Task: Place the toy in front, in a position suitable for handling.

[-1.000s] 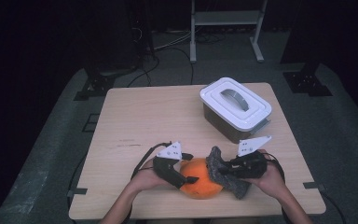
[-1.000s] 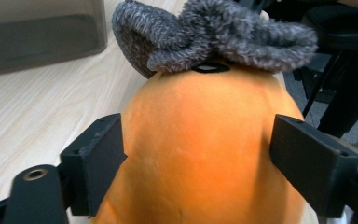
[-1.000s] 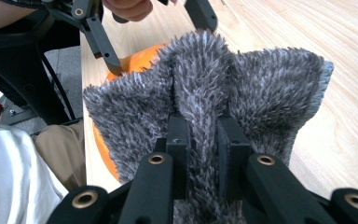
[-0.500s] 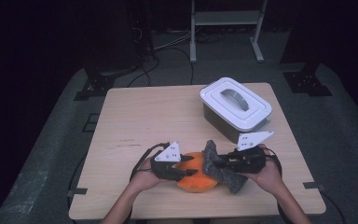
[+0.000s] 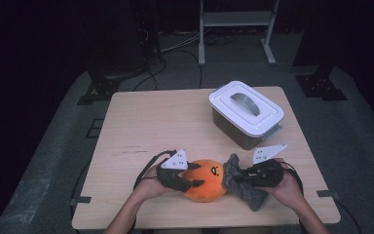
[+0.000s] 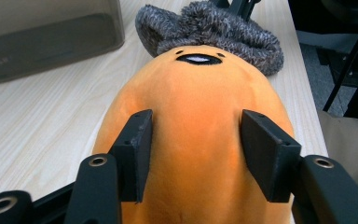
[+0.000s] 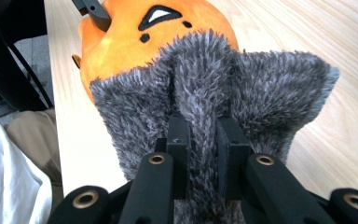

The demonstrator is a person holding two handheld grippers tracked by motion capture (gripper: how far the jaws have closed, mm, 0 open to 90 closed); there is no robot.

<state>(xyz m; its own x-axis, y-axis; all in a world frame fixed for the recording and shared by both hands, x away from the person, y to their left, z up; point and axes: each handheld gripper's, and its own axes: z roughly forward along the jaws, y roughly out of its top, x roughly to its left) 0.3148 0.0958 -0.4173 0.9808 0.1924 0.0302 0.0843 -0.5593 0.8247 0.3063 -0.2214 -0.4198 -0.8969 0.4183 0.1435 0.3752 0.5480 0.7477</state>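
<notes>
A: How far along is this?

B: Midway, I'd judge. The orange plush toy (image 5: 206, 180) lies on the table (image 5: 175, 122) between the two tongs, and the grey furry cover (image 5: 243, 187) sits against its face end, bunched rather than pulled over it. Getting that cover properly on or off the toy looks like what remains.

A: What are the tongs doing?

B: The right tongs (image 7: 199, 140) are pressed tight on a fold of the grey fur. The left tongs (image 6: 196, 154) straddle the toy's rounded back; their jaws have just been closing and then easing open a little, and the pads sit against the plush on both sides, a light hold as far as I can tell.

A: And the toy itself?

B: Egg-shaped, soft, bright orange, with a small stitched mouth and dot eyes pointing away from the left tongs, toward the right ones. Beyond both tongs stands a lidded white box (image 5: 246, 112), shut and untouched.
</notes>
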